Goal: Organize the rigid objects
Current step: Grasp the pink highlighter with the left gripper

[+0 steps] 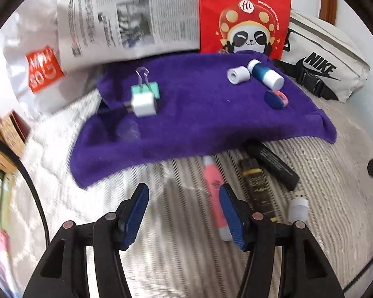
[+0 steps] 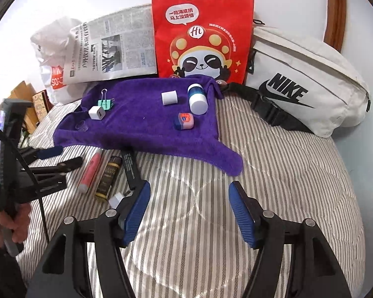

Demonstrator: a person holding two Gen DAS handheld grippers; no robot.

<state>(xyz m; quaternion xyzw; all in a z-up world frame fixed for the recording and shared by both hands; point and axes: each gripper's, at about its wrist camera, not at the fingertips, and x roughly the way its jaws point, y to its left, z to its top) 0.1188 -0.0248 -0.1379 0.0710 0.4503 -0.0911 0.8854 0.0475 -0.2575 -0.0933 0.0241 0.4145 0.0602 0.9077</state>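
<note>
A purple towel (image 1: 199,114) (image 2: 146,121) lies on the striped bed. On it sit a white charger cube (image 1: 143,104) (image 2: 96,113), a green binder clip (image 1: 146,88) (image 2: 106,102), a white roll (image 1: 237,74) (image 2: 169,97), a blue-and-white bottle (image 1: 266,73) (image 2: 197,99) and a small tin (image 1: 277,98) (image 2: 184,120). In front of the towel lie a pink tube (image 1: 215,191) (image 2: 90,171), a dark gold-labelled tube (image 1: 257,191) (image 2: 108,176), a black tube (image 1: 273,164) (image 2: 130,168) and a white USB plug (image 1: 297,208) (image 2: 116,200). My left gripper (image 1: 184,211) is open and empty just left of the pink tube. My right gripper (image 2: 189,211) is open and empty over bare bedding.
A red paper bag (image 2: 202,34), a newspaper (image 2: 114,47), a white plastic bag (image 2: 52,49) and a white Nike pouch (image 2: 305,82) stand along the back. Boxes (image 1: 11,134) sit at the left edge. A clear small cup (image 2: 82,126) rests on the towel's left part.
</note>
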